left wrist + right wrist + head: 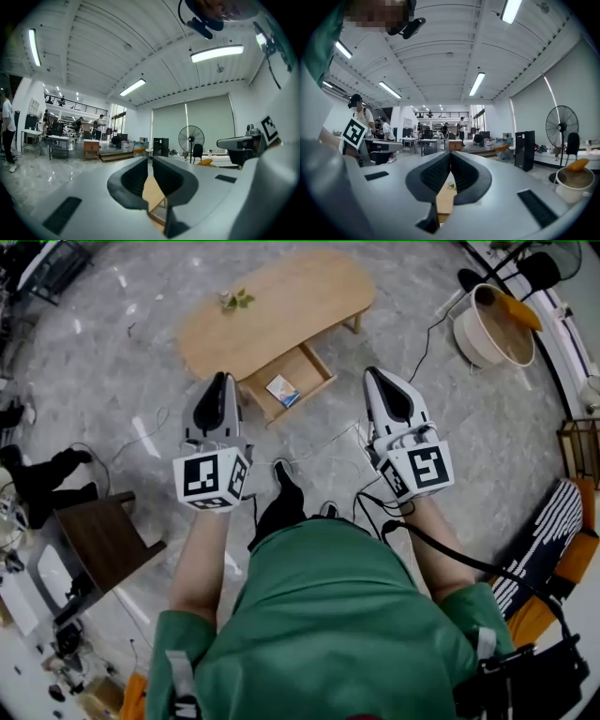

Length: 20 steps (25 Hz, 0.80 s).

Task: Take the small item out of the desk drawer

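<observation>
A low wooden desk [281, 306] stands on the grey floor ahead of me. Its drawer [302, 367] is pulled out towards me, and a small blue-and-white item [283, 390] lies in it. My left gripper [223, 378] hangs in the air just left of the drawer, jaws together and empty. My right gripper [372, 372] hovers to the drawer's right, also shut and empty. Both point level towards the desk. In the left gripper view the left gripper [150, 159] shows a strip of desk wood [152, 192] below its jaws. The right gripper [450, 153] shows the same in the right gripper view.
A small potted plant [236, 299] sits on the desk's far left end. A white tub [492, 326] with an orange thing on its rim stands at the back right. A dark brown stool [103, 535] is at my left. Cables run over the floor.
</observation>
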Each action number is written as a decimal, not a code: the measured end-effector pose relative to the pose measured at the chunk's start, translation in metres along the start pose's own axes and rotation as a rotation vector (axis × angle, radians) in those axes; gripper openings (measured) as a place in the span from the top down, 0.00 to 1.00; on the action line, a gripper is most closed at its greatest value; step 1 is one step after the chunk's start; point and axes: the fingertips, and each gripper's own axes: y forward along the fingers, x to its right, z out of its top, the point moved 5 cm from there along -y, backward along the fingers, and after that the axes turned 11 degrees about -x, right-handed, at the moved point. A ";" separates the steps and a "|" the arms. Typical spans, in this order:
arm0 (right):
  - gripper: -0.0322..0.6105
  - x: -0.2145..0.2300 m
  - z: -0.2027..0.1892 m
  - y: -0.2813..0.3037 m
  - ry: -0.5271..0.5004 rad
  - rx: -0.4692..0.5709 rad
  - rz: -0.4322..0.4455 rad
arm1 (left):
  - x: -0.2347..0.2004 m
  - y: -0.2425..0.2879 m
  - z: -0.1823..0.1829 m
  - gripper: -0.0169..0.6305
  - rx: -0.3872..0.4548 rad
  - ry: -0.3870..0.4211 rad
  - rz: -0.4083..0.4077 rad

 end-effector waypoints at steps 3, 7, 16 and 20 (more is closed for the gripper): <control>0.91 -0.003 0.003 0.025 0.014 -0.026 -0.031 | -0.020 0.021 -0.007 0.90 -0.029 -0.020 -0.038; 0.91 -0.004 0.005 0.057 0.017 -0.049 -0.058 | -0.044 0.047 -0.019 0.90 -0.064 -0.043 -0.072; 0.91 -0.007 -0.001 0.114 0.020 -0.112 -0.067 | -0.072 0.091 -0.050 0.90 -0.152 -0.064 -0.148; 0.91 0.001 -0.011 0.124 0.033 -0.141 -0.060 | -0.071 0.107 -0.073 0.90 -0.191 -0.135 -0.187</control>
